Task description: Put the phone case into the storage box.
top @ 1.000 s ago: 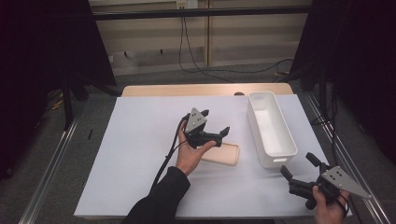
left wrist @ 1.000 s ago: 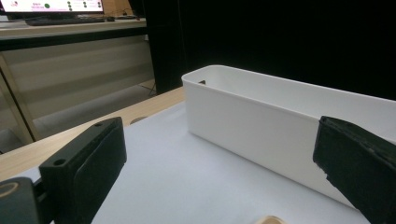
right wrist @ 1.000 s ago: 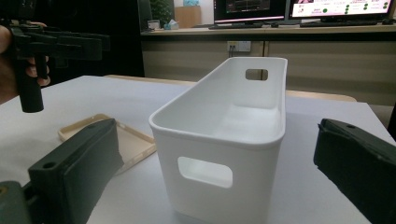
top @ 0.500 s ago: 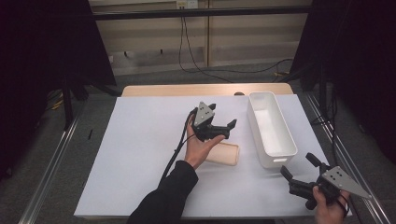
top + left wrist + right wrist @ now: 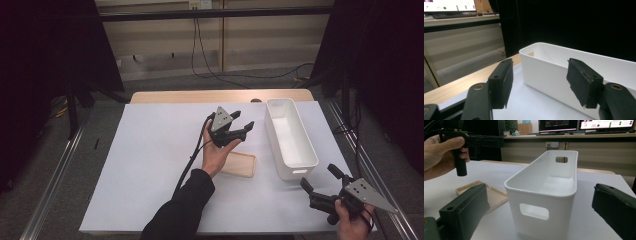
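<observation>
We are sitting at a table covered by a white sheet [image 5: 150, 165], holding a two-jaw tool in each hand. Nearest to us, at about five o'clock, our right gripper [image 5: 320, 186] is resting low by the table's near edge, its jaws spread wide and holding nothing. It is pointing toward eleven o'clock at the near end of a long white bin [image 5: 291, 137], as if waiting its turn. Our right hand [image 5: 352, 222] is wrapping its handle from below.

Farther in, near the table's centre, a flat wooden lid [image 5: 239, 164] is lying on the sheet, just left of the bin and apart from it. It looks ready to be picked up.

Above the lid, our left hand [image 5: 216, 155] is lifting the left gripper [image 5: 242, 120] clear of the table. Its jaws are also spread and empty, aiming toward two o'clock at the bin's long side. Our forearm is reaching in from six o'clock.

At one o'clock, the bin is standing upright and empty.
</observation>
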The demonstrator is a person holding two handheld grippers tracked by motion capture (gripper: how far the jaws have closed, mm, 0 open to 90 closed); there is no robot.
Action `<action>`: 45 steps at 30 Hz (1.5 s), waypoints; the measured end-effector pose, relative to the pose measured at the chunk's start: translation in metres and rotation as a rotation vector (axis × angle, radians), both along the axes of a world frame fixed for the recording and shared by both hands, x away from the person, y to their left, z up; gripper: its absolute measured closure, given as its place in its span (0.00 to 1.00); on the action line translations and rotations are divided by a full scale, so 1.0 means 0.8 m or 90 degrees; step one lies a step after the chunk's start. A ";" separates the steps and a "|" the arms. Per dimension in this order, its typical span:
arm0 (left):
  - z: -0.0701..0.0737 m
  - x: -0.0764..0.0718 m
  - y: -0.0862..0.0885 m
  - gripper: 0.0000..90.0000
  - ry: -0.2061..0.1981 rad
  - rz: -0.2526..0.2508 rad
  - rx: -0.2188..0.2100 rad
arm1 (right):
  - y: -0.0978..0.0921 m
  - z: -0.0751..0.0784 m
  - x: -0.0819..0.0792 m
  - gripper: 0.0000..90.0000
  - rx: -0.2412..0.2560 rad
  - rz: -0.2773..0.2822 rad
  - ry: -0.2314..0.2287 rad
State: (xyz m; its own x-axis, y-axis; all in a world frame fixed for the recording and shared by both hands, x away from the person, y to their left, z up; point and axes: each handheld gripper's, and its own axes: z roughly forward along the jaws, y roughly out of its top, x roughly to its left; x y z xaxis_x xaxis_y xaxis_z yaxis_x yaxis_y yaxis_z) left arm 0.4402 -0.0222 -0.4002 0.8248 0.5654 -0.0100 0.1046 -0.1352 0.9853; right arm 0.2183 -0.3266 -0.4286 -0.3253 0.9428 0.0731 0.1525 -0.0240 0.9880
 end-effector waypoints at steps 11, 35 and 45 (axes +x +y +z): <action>-0.004 -0.001 -0.009 0.69 0.006 -0.021 0.015 | 0.000 0.000 0.000 0.00 0.000 0.000 0.000; -0.010 0.006 -0.011 1.00 0.084 -0.067 0.081 | 0.000 0.000 -0.001 0.00 -0.002 0.001 0.001; -0.009 0.016 -0.012 1.00 0.169 -0.067 0.146 | 0.000 0.000 -0.001 0.00 -0.001 0.001 0.002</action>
State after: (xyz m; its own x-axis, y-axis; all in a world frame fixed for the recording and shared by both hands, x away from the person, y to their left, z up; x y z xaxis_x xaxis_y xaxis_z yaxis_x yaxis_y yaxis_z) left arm 0.4528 -0.0320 -0.4078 0.8643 0.4897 -0.1151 0.3269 -0.3729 0.8684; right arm 0.2175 -0.3266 -0.4288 -0.3268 0.9423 0.0720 0.1555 -0.0215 0.9876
